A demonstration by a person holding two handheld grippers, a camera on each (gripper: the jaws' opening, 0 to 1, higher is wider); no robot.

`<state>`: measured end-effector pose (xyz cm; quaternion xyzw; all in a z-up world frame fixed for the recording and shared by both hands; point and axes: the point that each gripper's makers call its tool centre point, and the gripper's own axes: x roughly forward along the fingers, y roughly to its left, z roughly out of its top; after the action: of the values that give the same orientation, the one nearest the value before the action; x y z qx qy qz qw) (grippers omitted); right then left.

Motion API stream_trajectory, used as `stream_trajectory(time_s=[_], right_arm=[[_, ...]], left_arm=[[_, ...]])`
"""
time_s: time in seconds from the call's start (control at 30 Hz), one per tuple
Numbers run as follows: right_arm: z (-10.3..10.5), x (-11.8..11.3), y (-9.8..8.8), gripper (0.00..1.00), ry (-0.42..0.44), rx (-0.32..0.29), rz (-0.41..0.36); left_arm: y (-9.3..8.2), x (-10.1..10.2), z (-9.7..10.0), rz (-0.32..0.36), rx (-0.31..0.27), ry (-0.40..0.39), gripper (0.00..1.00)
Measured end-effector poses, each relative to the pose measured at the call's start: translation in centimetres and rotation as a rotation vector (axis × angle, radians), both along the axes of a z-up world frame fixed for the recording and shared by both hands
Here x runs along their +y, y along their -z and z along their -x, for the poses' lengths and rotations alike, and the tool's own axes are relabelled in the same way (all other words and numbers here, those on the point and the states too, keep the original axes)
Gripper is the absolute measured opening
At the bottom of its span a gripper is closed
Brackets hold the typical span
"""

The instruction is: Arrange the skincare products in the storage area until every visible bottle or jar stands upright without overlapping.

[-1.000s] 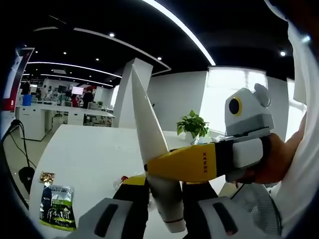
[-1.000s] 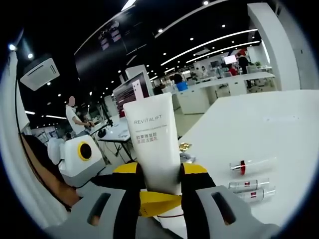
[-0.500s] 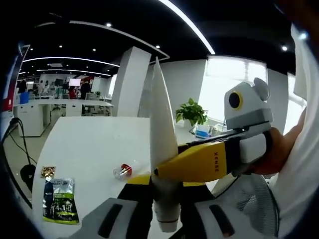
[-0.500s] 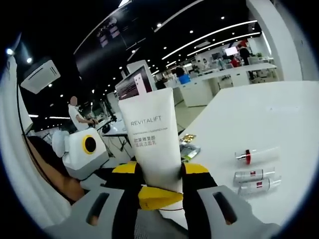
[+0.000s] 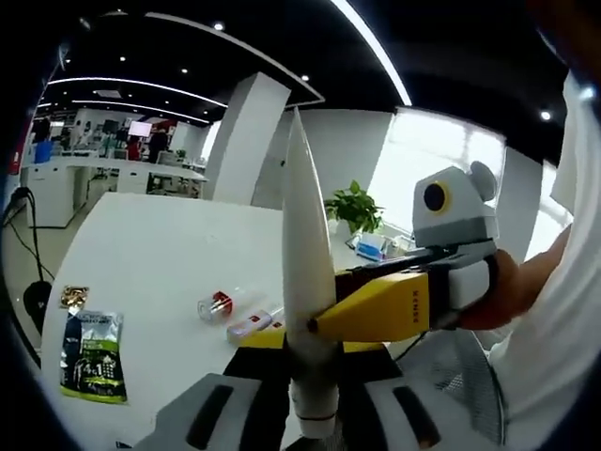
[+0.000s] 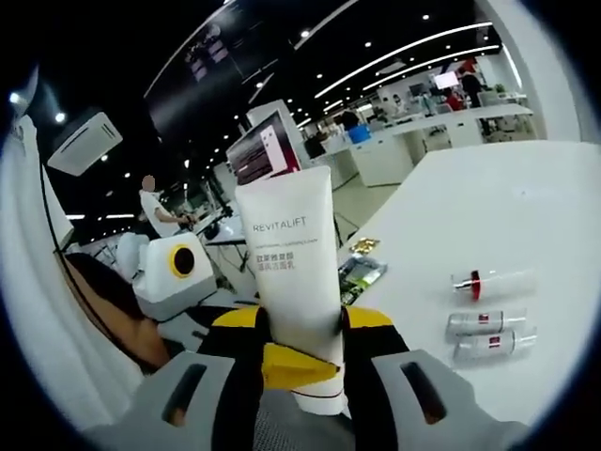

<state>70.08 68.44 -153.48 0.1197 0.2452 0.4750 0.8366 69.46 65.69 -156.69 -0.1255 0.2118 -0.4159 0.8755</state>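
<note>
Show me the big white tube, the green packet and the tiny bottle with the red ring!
white tube (image 6: pixel 289 254): right gripper view, printed front.
green packet (image 5: pixel 91 344): left gripper view, middle.
bottle with red ring (image 6: pixel 492 281): right gripper view, clear body.

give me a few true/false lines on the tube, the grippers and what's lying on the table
1. Both grippers clamp the same tube. True: the right gripper holds it and the left gripper pinches it lower down.
2. The tube is printed REVITALIFT. True.
3. The vials stand upright on the table. False: they lie on their sides.
4. The green sachet is held in a gripper. False: it lies flat on the table.
5. The tube rests on the table. False: it is held up off it.
</note>
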Motion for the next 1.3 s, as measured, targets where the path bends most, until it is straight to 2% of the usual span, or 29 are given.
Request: stream_trajectory(time_s=[0.13,0.2,0.27,0.33,0.43,0.5,0.53,0.57,0.6,0.67,0.73,0.9,1.03,1.2,1.3], right_arm=[[-0.4,-0.2,-1.0,0.34,-0.019,-0.046,-0.022],[-0.2,-0.2,-1.1,0.34,-0.049,-0.048,-0.016],[0.0,-0.5,-1.5,0.34,-0.087,-0.085,-0.008],[-0.1,-0.8,-2.1,0.34,-0.099,-0.089,-0.034],[0.1,-1.3,-3.5,0.34,-0.163,-0.080,-0.090],[0.6,-1.4,-3.9,0.33,-0.218,-0.037,-0.133],[0.7,-1.6,-4.5,0.32,-0.244,-0.019,-0.184],[1.0,-1.7,-4.8,0.31,-0.267,0.017,-0.217],[1.2,-2.0,-4.9,0.30,-0.289,0.042,-0.225],[1.5,-2.3,-5.0,0.27,-0.329,0.036,-0.216],[2.6,-2.4,-5.1,0.21,-0.394,0.070,-0.218],[3.2,-2.8,-4.9,0.20,-0.451,0.081,-0.186],[4.4,-3.2,-4.9,0.17,-0.532,0.129,-0.187],[5.0,-3.5,-4.5,0.14,-0.573,0.117,-0.165],[5.3,-3.5,-4.6,0.11,-0.585,0.077,-0.157]], left_arm=[[0.2,-1.2,1.1,-0.015,-0.004,0.076,0.16],[0.0,-1.3,1.3,0.005,0.005,0.081,0.16],[-0.1,-1.5,1.4,0.006,0.000,0.099,0.16],[0.1,-1.7,1.8,0.001,0.007,0.118,0.16],[-0.3,-2.4,2.5,0.034,0.007,0.172,0.16],[-0.7,-2.9,3.1,0.069,0.020,0.212,0.17],[-1.2,-3.4,3.7,0.104,0.008,0.259,0.17],[-1.5,-3.6,4.1,0.129,0.024,0.281,0.17],[-1.5,-3.6,4.2,0.126,0.024,0.285,0.17],[-1.2,-3.7,4.4,0.111,0.023,0.301,0.17],[-1.1,-3.9,4.7,0.103,0.025,0.312,0.17],[-1.2,-4.4,5.5,0.114,0.035,0.364,0.17],[-1.4,-5.0,6.6,0.128,0.031,0.427,0.17],[-1.1,-5.3,7.3,0.118,0.041,0.461,0.17],[-1.2,-5.4,7.4,0.121,0.039,0.466,0.18]])
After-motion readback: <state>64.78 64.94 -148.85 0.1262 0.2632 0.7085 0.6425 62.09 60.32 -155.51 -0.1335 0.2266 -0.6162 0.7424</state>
